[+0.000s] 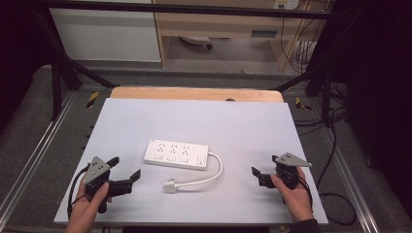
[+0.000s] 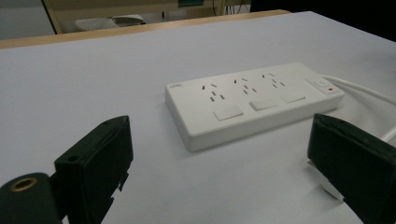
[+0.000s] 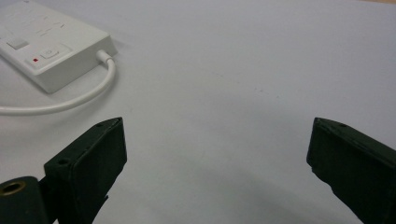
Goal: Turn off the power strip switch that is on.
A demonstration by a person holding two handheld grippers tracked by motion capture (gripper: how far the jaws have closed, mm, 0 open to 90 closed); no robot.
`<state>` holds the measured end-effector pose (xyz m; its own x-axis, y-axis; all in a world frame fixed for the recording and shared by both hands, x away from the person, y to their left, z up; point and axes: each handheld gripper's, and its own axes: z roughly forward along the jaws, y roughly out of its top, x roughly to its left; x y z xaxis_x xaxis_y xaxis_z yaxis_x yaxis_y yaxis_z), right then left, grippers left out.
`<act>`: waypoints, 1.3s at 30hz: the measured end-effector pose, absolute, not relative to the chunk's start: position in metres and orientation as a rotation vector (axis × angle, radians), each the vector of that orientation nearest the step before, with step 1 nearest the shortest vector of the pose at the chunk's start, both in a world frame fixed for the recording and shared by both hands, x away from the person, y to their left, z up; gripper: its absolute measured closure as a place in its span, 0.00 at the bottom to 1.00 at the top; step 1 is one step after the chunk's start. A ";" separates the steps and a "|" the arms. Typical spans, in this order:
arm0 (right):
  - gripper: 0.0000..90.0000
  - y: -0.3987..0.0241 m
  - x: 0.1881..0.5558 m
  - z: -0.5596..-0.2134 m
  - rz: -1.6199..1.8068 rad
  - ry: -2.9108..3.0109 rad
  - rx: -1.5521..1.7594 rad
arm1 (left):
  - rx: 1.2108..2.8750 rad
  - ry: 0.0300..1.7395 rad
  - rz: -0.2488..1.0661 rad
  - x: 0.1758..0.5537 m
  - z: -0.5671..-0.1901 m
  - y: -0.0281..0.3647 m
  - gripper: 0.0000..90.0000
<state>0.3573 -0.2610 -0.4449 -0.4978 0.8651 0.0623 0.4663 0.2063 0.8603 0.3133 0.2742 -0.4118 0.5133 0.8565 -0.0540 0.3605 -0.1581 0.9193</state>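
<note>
On the white table (image 1: 145, 116) the power strip (image 1: 176, 155) lies mid-table between my left gripper (image 1: 127, 171) and right gripper (image 1: 257, 174), both released and empty, so I worry a careless reach could snag its looping cord (image 1: 216, 170) and drag the plug (image 1: 169, 186).

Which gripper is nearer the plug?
Left. The left gripper sits just left of the plug, jaws open toward it. The right gripper, also open, is farther off on the plug's right, past the cord's loop.
</note>
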 end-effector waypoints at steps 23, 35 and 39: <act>0.06 -0.251 0.356 -0.437 1.291 2.036 1.116 | 1.689 1.028 0.583 0.310 -0.404 0.278 0.07; 0.05 -0.249 0.355 -0.435 1.306 2.036 1.102 | 1.665 0.986 0.575 0.305 -0.399 0.278 0.06; 0.05 -0.249 0.355 -0.434 1.316 2.029 1.097 | 1.659 0.982 0.553 0.304 -0.399 0.278 0.06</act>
<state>0.3549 -0.2490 -0.4343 -0.5625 0.8263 0.0289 0.3631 0.2156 0.9065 0.3036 0.2776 -0.3986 0.5512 0.8258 -0.1196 0.3257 -0.0810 0.9420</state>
